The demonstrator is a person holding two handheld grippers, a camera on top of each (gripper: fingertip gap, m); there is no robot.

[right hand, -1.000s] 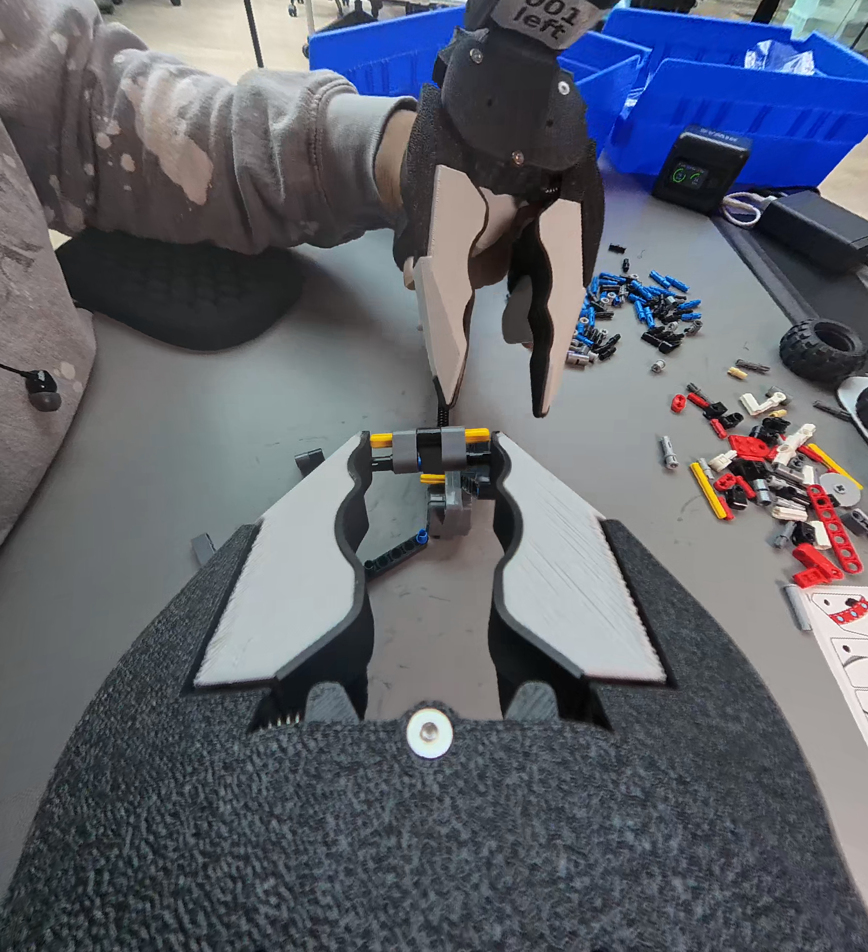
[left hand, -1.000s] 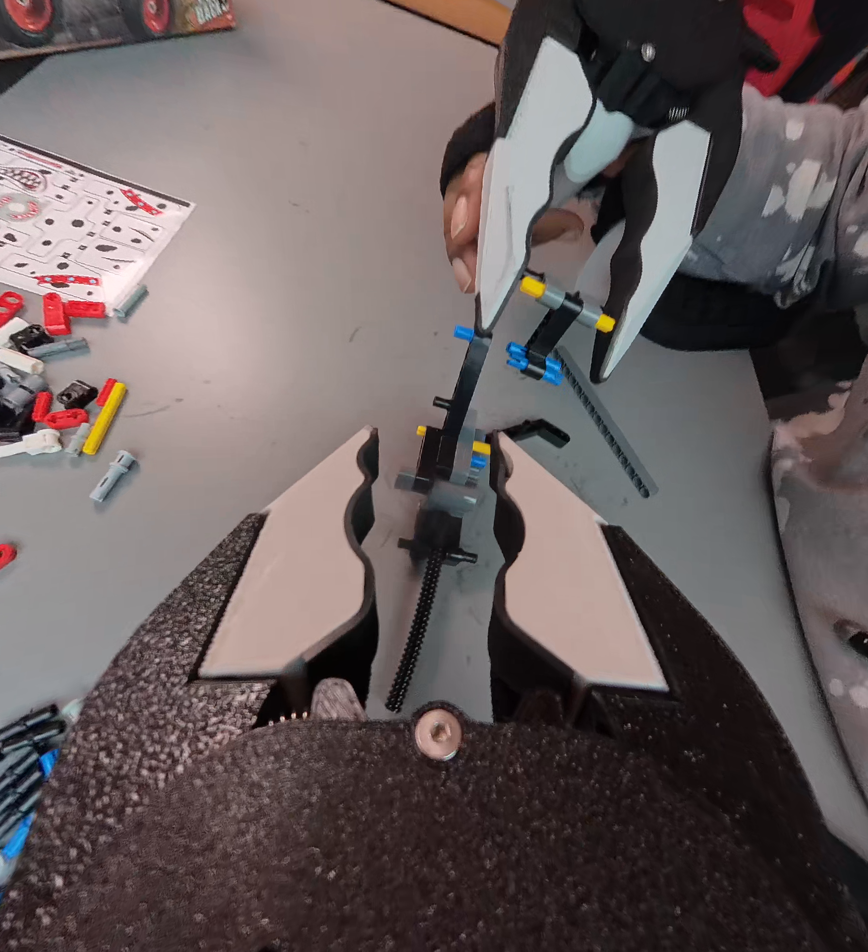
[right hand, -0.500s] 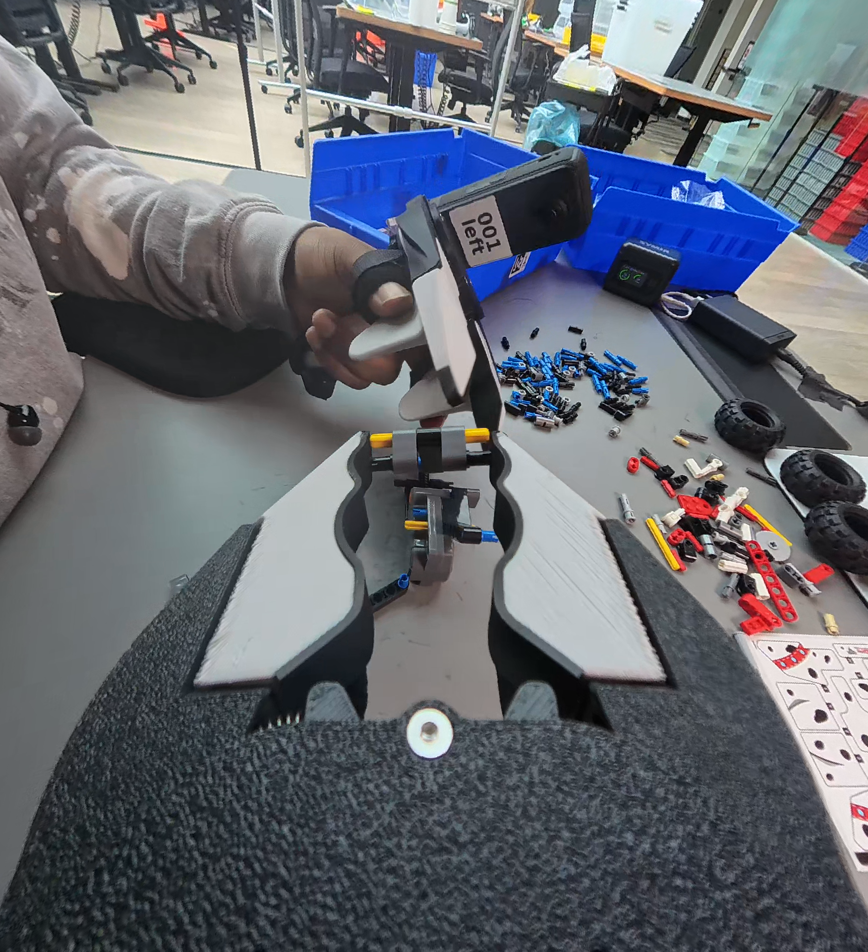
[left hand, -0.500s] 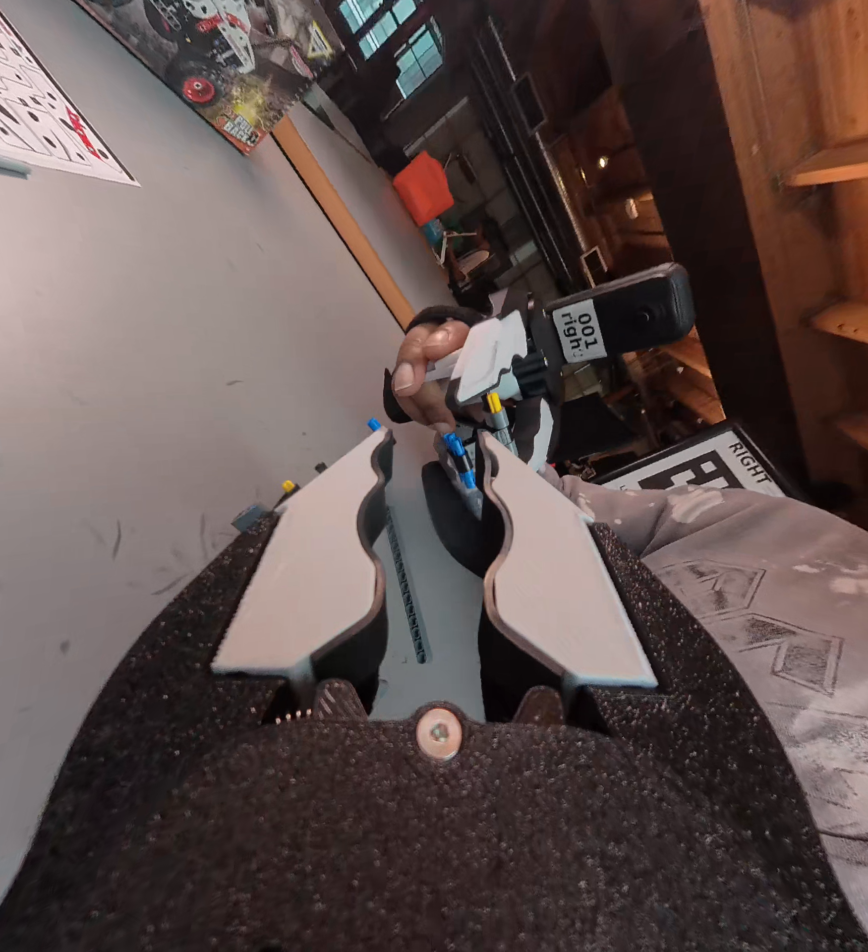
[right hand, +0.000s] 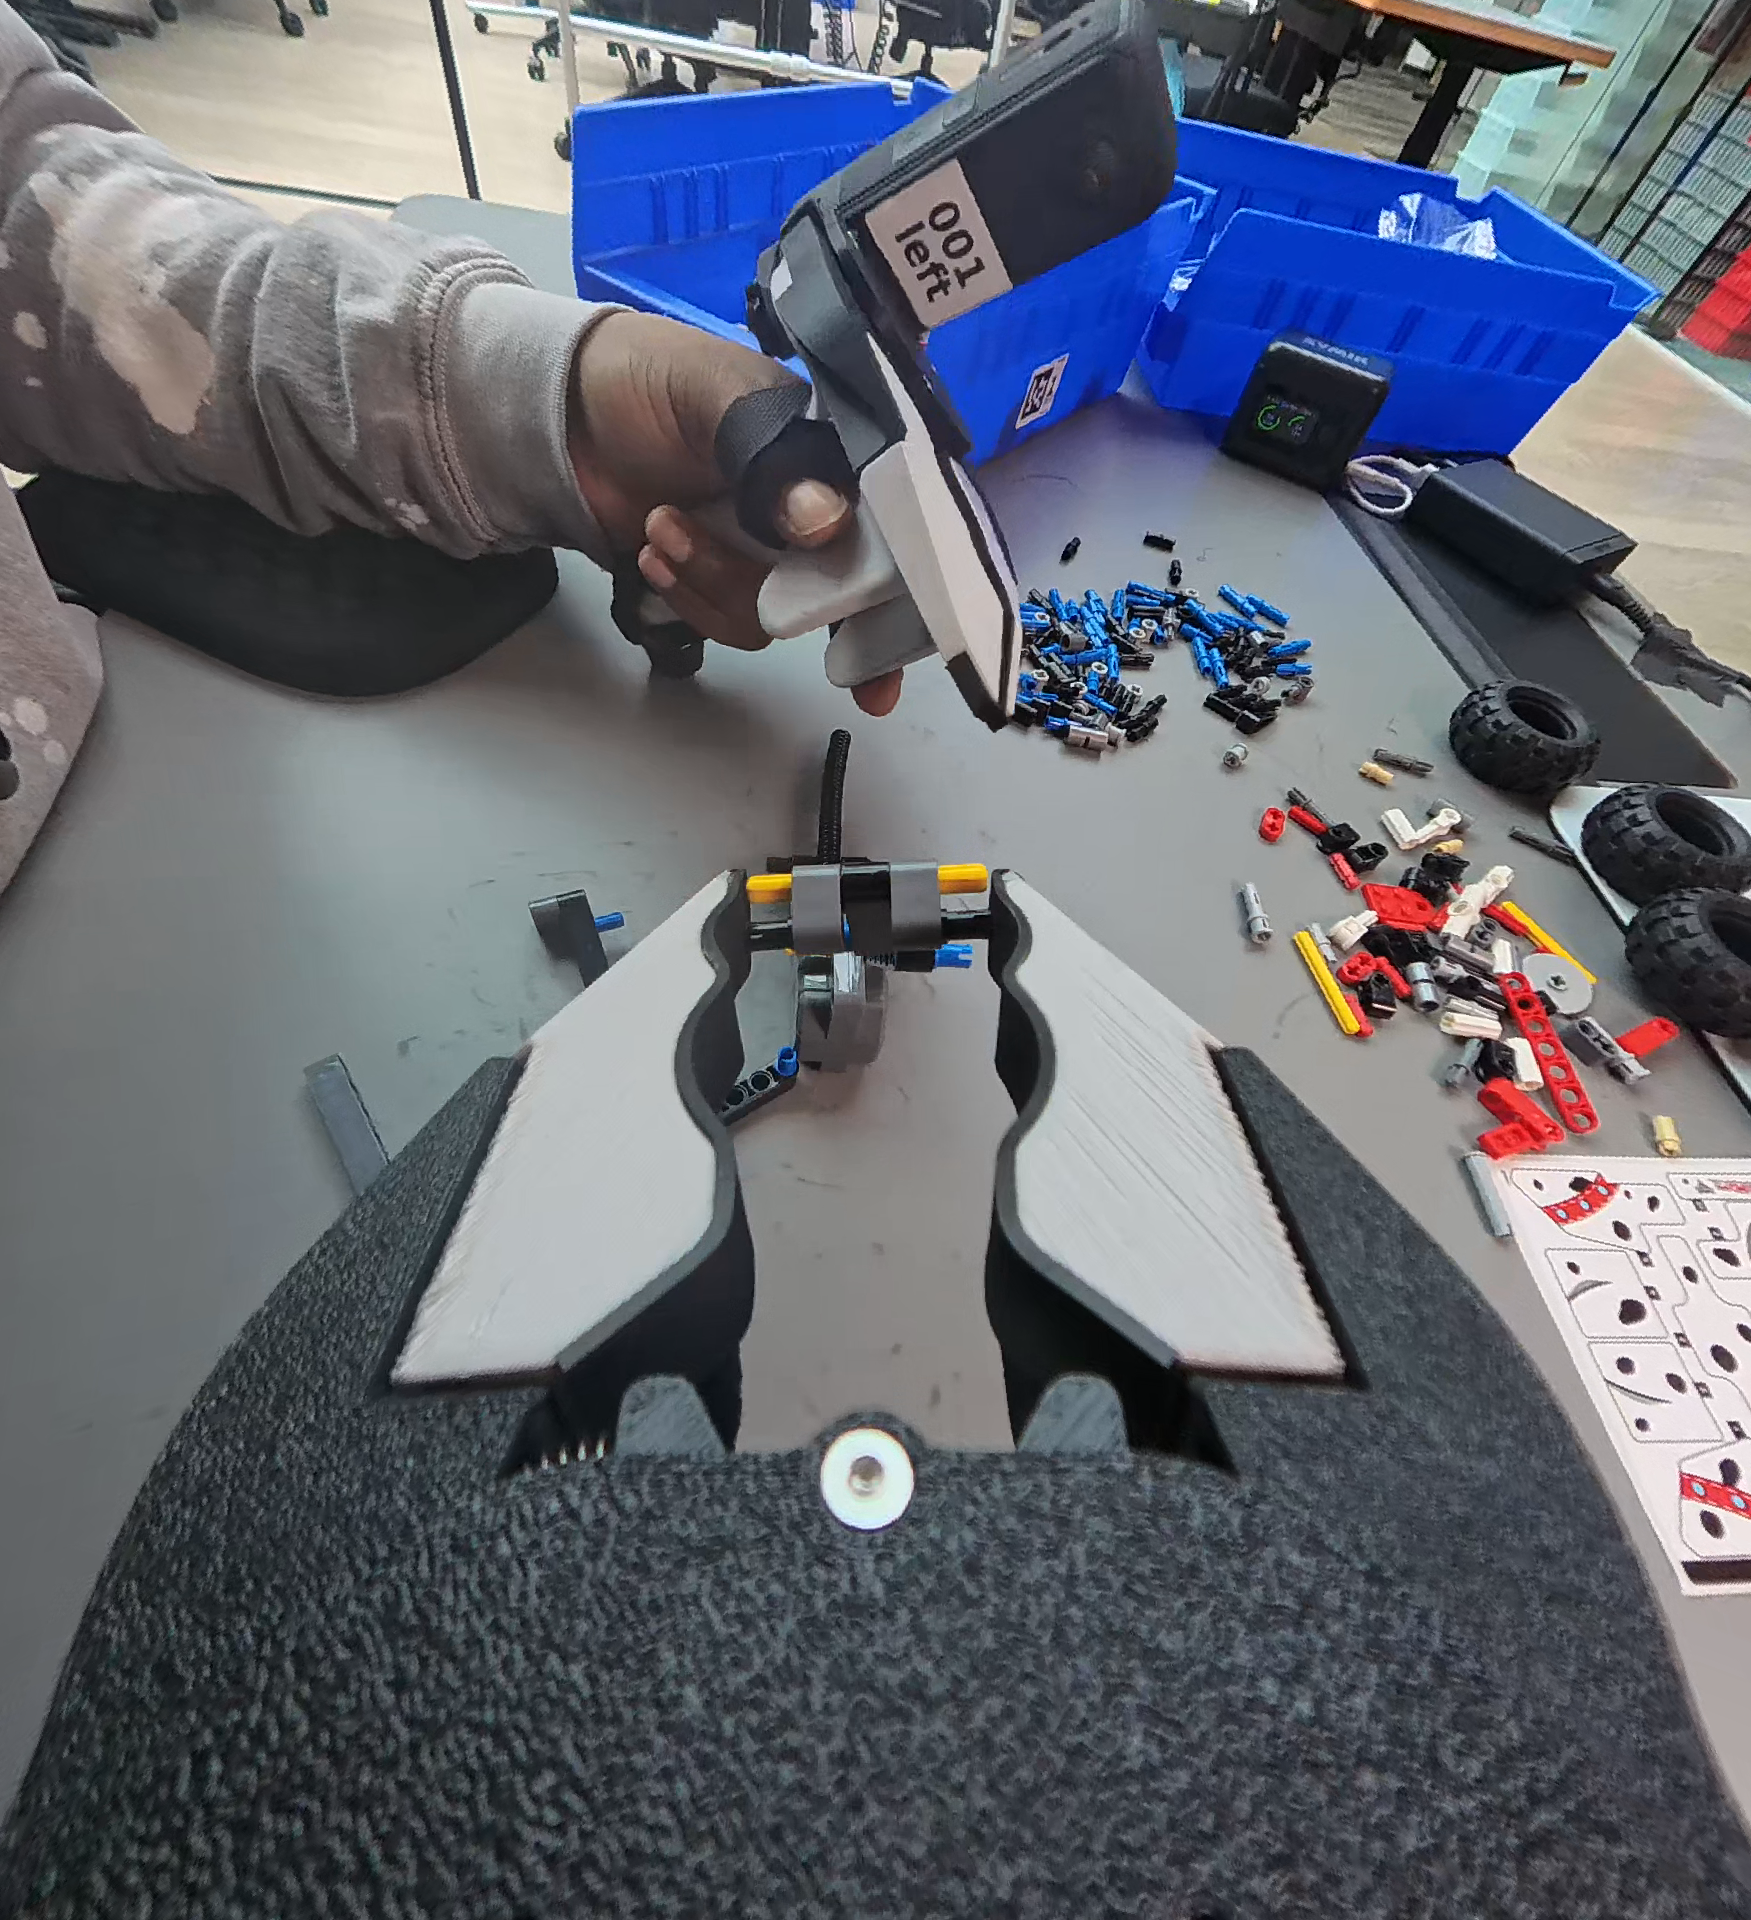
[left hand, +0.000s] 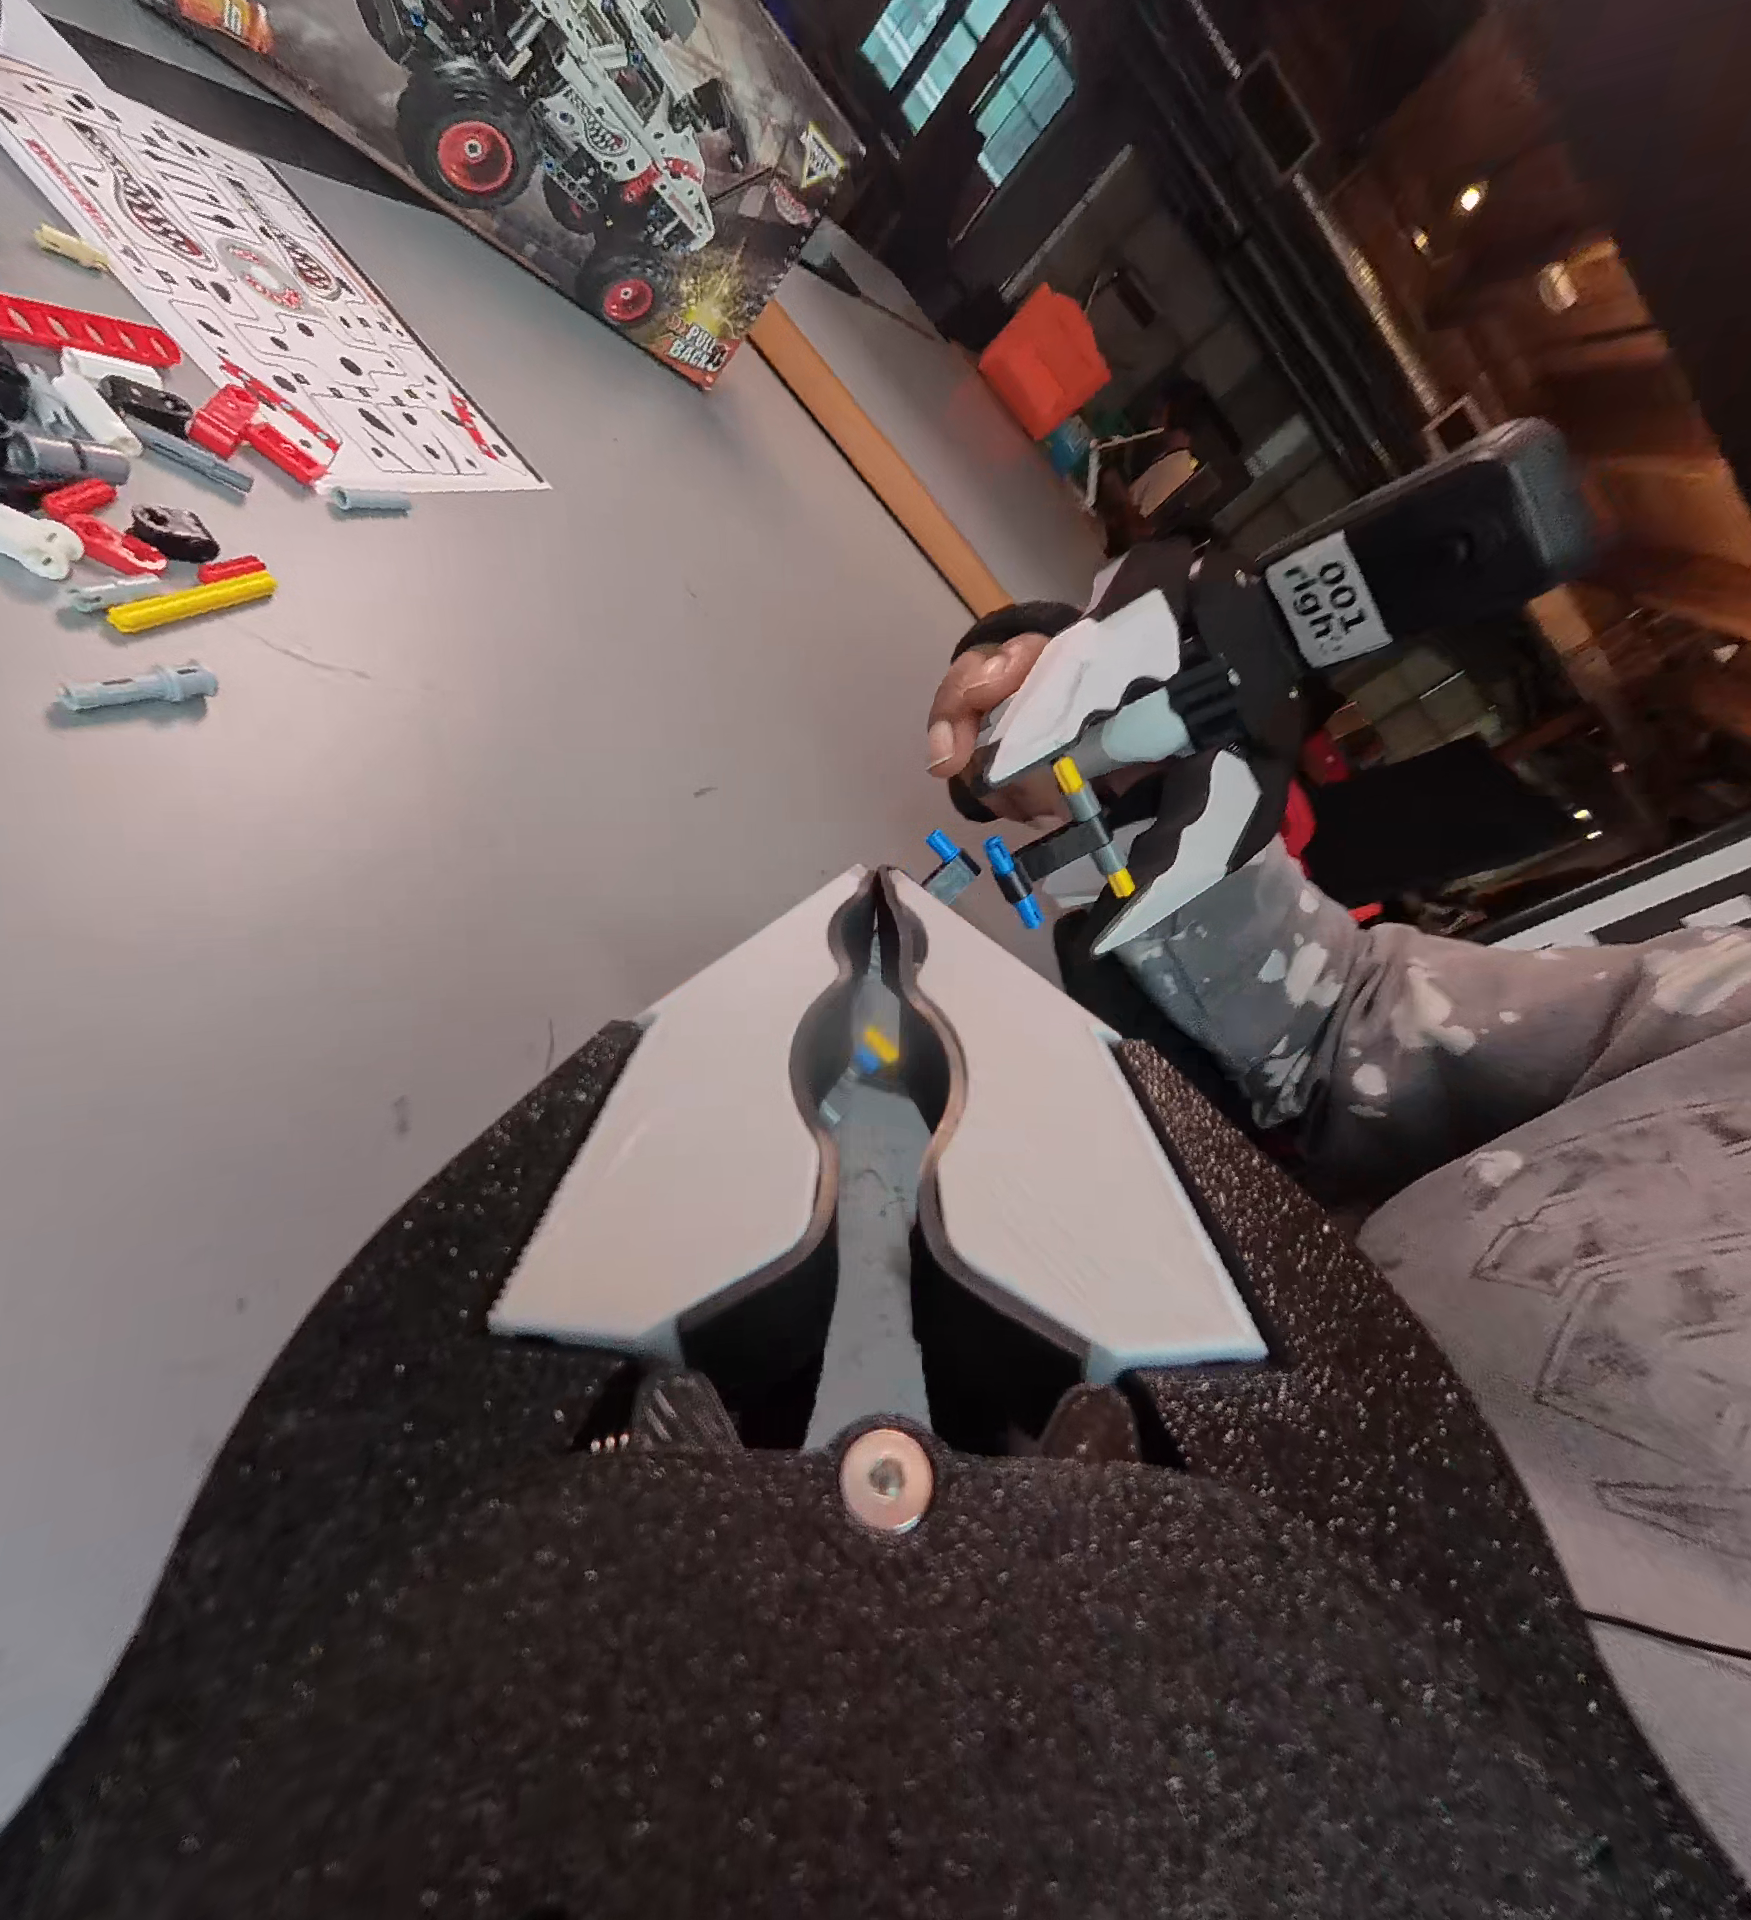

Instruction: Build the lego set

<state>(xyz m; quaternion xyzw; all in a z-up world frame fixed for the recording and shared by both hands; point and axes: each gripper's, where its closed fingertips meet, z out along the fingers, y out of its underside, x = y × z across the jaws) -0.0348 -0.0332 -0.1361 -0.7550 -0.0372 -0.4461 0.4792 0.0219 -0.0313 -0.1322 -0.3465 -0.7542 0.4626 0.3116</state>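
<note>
My right gripper (right hand: 866,899) is shut on a small lego assembly (right hand: 866,914): a yellow axle through grey and black pieces, with blue pins and a grey part hanging under it just above the grey table (right hand: 435,831). A black ribbed hose (right hand: 835,790) rises behind it. My left gripper (left hand: 876,883) is shut with nothing visible in it; in the right wrist view it (right hand: 996,717) hangs tilted above and behind the assembly, clear of it. In the left wrist view the right gripper (left hand: 1047,860) holds the assembly (left hand: 1058,852) just beyond my left fingertips.
A pile of blue and black pins (right hand: 1141,655), mixed red, white and black parts (right hand: 1442,966), black tyres (right hand: 1671,842) and a sticker sheet (right hand: 1702,1351) lie to the right. Blue bins (right hand: 1370,270) stand behind. A loose black piece (right hand: 570,925) and a grey beam (right hand: 346,1107) lie to the left. The set's box (left hand: 559,156) is far left. Spacing between my two grippers at the tips: around 6 cm.
My left gripper was open around the assembly; it has lifted away, tilted sideways and closed. My right gripper keeps its hold and has raised the assembly slightly.
</note>
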